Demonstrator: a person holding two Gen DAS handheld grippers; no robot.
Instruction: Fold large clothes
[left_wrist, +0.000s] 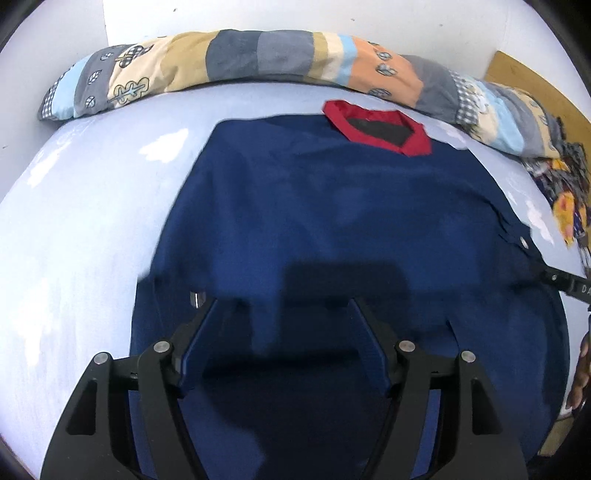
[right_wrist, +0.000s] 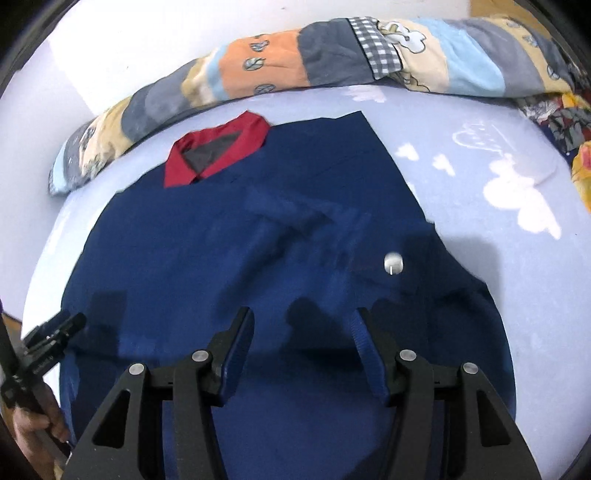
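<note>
A large navy blue garment with a red collar lies spread flat on a pale blue bed sheet, collar at the far end. It also shows in the right wrist view, with its red collar. My left gripper is open above the garment's near part, nothing between its jaws. My right gripper is open above the garment's near right part. The right gripper's tip shows at the right edge of the left wrist view; the left gripper shows at the left edge of the right wrist view.
A rolled patchwork quilt lies along the far edge of the bed, against a white wall; it also shows in the right wrist view. A dark flowered cloth is bunched at the far right. A wooden board stands behind it.
</note>
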